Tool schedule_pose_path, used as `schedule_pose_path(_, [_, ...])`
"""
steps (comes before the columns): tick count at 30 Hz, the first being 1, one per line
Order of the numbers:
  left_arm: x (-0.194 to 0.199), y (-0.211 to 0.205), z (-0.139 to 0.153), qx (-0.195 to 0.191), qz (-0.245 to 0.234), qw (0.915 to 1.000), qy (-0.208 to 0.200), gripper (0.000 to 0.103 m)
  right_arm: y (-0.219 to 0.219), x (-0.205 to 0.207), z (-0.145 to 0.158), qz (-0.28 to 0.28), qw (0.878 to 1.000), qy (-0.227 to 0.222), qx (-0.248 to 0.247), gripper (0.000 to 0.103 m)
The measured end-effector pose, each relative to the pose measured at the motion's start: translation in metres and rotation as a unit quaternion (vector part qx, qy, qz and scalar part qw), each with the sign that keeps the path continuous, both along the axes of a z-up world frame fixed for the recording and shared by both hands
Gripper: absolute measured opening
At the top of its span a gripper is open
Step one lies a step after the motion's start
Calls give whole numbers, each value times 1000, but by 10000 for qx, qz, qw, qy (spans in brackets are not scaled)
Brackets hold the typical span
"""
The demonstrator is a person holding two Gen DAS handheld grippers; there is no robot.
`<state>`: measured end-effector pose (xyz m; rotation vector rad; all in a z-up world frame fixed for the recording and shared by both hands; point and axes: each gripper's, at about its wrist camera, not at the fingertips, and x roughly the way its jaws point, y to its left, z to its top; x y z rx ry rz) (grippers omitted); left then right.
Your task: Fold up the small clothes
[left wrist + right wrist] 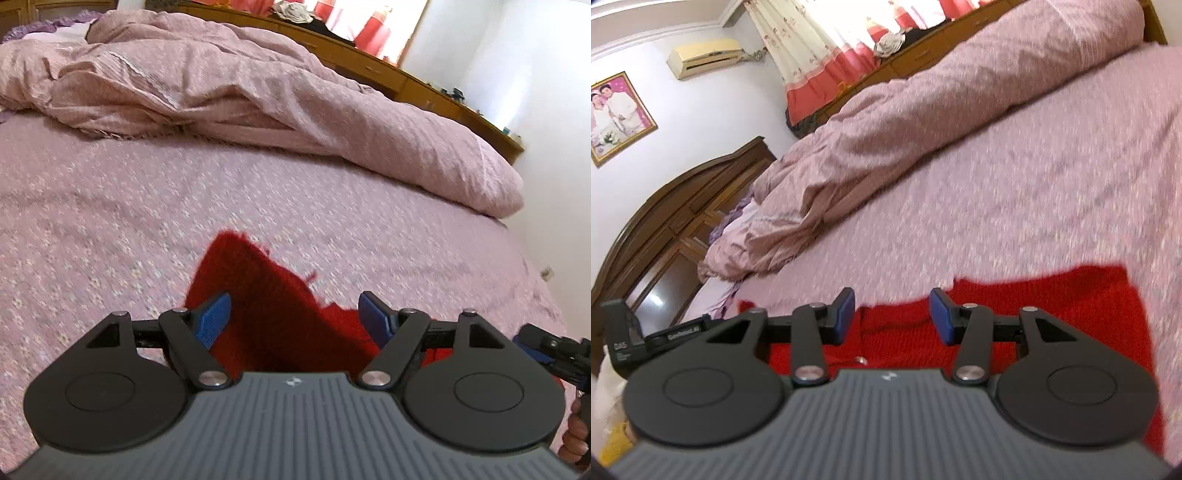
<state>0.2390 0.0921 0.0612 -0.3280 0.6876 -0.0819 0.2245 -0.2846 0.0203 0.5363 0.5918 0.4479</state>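
Note:
A small red knitted garment [266, 314] lies on the pink flowered bedspread [110, 229]. In the left wrist view one corner of it points away from me. My left gripper [295, 314] hangs just above it, jaws wide open, blue pads [214, 317] on either side and nothing held. In the right wrist view the red garment [1052, 314] lies flat with a straight far edge. My right gripper [892, 317] is open above that edge and holds nothing. The right gripper also shows at the right edge of the left wrist view [554, 350].
A crumpled pink duvet [240, 92] is heaped across the far side of the bed. A wooden headboard [665, 229] stands at one end. A wooden sideboard [369, 62] with curtains [820, 48] runs behind the bed. The bed's edge drops off at the right [535, 266].

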Motion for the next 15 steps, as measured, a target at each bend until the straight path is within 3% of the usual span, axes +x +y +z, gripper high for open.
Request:
schedule_pose_path(7, [-16,1,-1,169,-69,9997,130,80,-7,-26,13,175,9985,-149,-506,49])
schedule_pose_path(15, [-36,-14,-24,954,-180,9941,479,80,-14,-40,1,84,9939,21,-1101,49])
